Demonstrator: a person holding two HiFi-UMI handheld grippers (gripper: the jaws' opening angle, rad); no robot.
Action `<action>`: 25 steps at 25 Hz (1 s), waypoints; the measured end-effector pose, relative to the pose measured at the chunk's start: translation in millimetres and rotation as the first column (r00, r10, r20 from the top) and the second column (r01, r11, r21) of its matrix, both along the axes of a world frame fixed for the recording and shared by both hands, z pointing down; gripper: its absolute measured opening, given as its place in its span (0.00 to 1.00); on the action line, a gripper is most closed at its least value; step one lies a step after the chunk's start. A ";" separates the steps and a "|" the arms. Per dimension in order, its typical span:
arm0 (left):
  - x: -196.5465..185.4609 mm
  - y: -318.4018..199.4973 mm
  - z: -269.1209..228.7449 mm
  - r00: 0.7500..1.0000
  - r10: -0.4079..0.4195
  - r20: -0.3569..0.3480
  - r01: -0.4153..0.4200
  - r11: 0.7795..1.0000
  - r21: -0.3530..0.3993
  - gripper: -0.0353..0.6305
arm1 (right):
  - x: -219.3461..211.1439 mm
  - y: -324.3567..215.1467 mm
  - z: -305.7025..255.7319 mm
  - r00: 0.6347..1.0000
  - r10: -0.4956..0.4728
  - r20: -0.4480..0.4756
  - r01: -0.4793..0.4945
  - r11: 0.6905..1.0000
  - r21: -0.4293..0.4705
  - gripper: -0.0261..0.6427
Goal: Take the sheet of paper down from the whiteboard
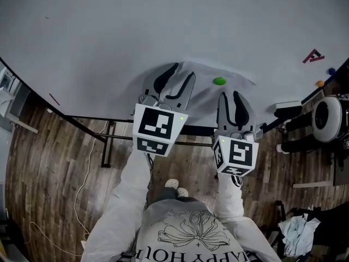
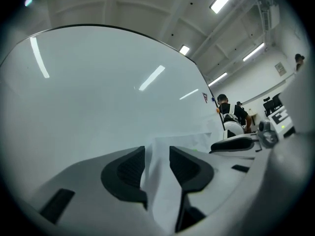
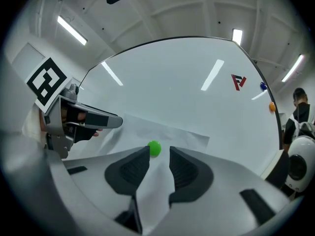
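On the whiteboard (image 1: 163,26), the rumpled white sheet (image 1: 206,100) passes through left claw (image 1: 183,73) and right claw (image 1: 229,96), both parted.

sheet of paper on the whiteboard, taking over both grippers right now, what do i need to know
Left gripper: jaws apart, lower edge of the white sheet of paper between them, not pinched.
Right gripper: the same, jaws apart around the sheet's edge.
A round green magnet pins the sheet to the white whiteboard.
Done: both grippers are lined up on the sheet.
Left: close on it and pull it free of the magnet.
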State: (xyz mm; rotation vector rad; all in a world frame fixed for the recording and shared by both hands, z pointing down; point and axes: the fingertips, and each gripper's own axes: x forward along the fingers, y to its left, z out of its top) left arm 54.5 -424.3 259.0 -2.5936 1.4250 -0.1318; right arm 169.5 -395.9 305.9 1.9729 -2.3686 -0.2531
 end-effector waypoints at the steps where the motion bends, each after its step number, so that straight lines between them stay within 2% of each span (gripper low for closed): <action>1: 1.0 -1.3 0.2 1.000 0.004 0.006 -0.004 1.000 -0.003 0.28 | -1.1 -2.1 -0.7 1.000 0.002 0.000 -0.002 1.000 0.001 0.21; 7: 5.0 -6.5 -0.4 1.000 0.019 0.012 -0.019 1.000 -0.003 0.20 | -8.1 -10.8 -1.6 1.000 0.001 -0.006 -0.001 1.000 0.002 0.21; 12: 1.5 -9.8 -2.0 1.000 -0.006 0.024 0.006 1.000 0.000 0.09 | -13.2 -16.7 -4.9 1.000 0.000 -0.022 0.000 1.000 0.006 0.23; 25: 0.3 -7.7 -0.5 0.999 0.036 -0.031 -0.037 0.999 -0.032 0.06 | -23.5 -32.0 -4.1 0.996 0.034 -0.080 -0.035 0.999 -0.011 0.26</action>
